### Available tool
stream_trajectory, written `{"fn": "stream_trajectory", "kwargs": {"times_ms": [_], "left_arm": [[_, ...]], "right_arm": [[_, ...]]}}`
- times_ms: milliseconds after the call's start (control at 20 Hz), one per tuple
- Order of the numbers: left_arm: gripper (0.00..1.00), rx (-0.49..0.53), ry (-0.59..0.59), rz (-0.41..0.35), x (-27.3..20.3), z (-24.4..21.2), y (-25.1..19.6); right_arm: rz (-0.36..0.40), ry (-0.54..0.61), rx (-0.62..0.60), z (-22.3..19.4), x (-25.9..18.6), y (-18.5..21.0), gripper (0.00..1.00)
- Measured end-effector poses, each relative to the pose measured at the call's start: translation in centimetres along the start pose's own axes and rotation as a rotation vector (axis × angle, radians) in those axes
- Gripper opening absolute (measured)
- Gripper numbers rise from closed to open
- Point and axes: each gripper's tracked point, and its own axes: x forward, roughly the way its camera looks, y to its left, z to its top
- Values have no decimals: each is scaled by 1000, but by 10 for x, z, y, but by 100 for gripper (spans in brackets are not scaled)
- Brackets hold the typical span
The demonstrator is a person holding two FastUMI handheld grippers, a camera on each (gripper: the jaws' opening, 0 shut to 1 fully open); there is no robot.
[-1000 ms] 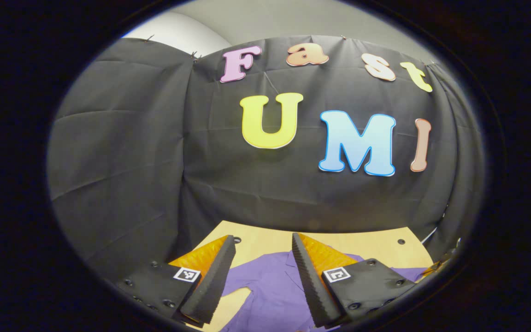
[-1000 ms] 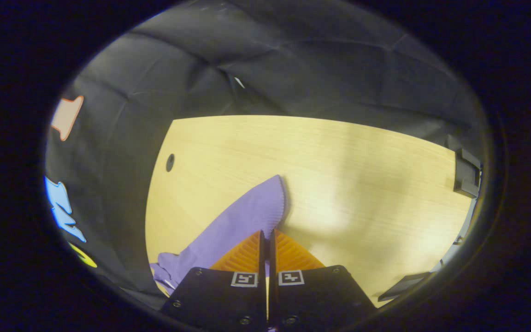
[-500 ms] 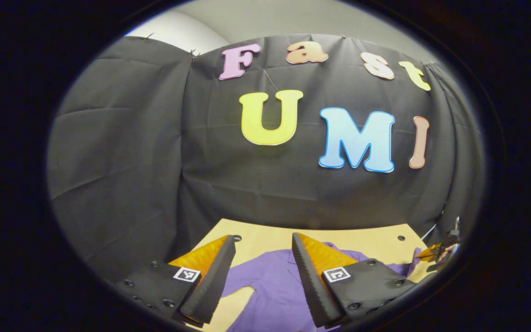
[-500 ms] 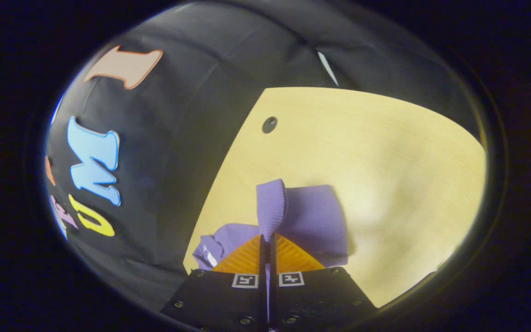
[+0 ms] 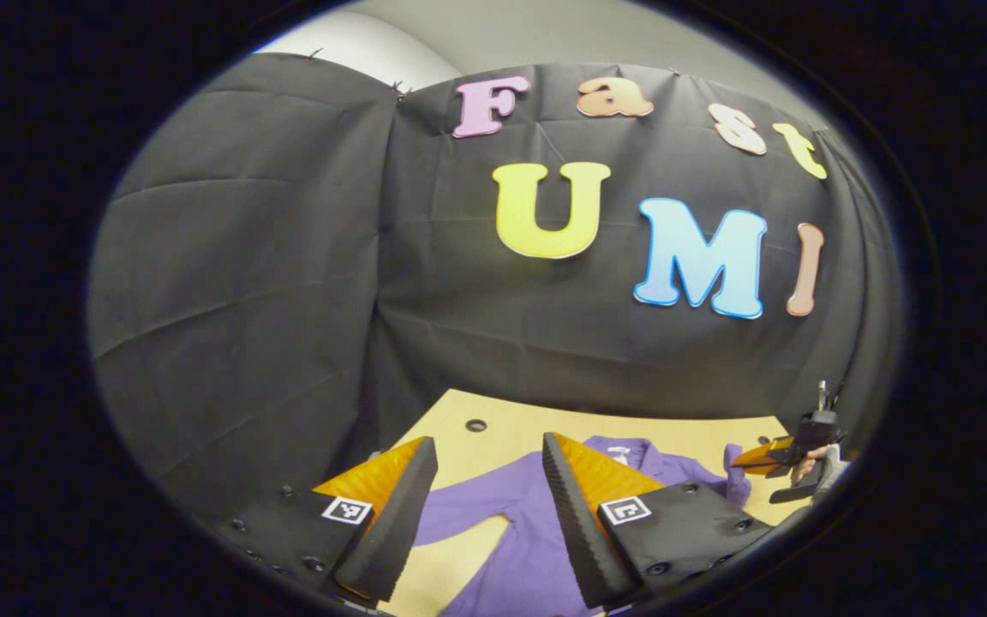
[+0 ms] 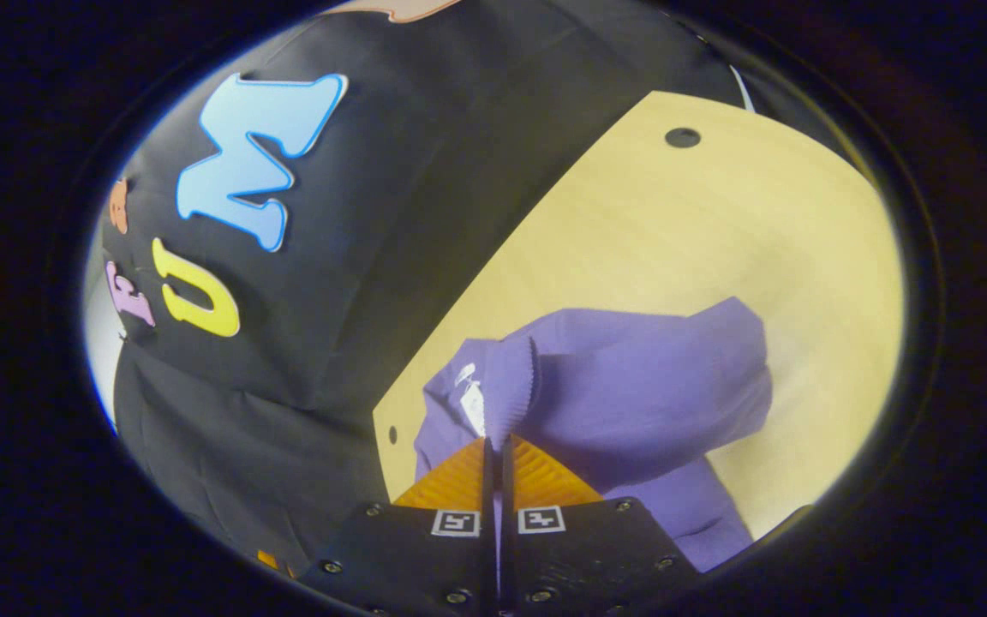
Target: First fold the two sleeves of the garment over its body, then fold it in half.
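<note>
Purple ribbed cuff (image 6: 512,387) pinched in right tool (image 6: 498,446), left tool (image 5: 485,467) spread

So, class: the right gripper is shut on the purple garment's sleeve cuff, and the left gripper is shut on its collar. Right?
Not quite. The left gripper is open, holding nothing above the purple garment, as the left gripper view shows. The right gripper is indeed shut on the sleeve cuff.

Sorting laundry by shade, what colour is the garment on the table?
Purple garment, plain, no pattern; clearest in the right gripper view.
</note>
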Motion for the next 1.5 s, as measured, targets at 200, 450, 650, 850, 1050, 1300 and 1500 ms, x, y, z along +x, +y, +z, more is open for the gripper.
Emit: {"fn": "stream_trajectory", "kwargs": {"times_ms": [200,450,650,850,1050,1300,1500], "left_arm": [[76,2,16,71,-11,-8,38],[76,-11,43,139,-22,-21,77],[76,-28,58,147,-17,-27,88],[76,-16,64,137,-12,-30,91],[76,-4,83,112,-5,-37,90],[76,17,87,83,1,-36,84],[82,4,88,63,6,-37,79]], "right_arm": [[6,64,27,-37,33,16,2],[-33,98,8,-78,65,27,1],[-16,142,40,-122,85,46,6],[-36,198,43,-164,99,44,2],[-37,247,60,-195,118,41,2],[-48,183,21,-184,125,34,12],[-59,88,-30,-153,116,34,60]]}}
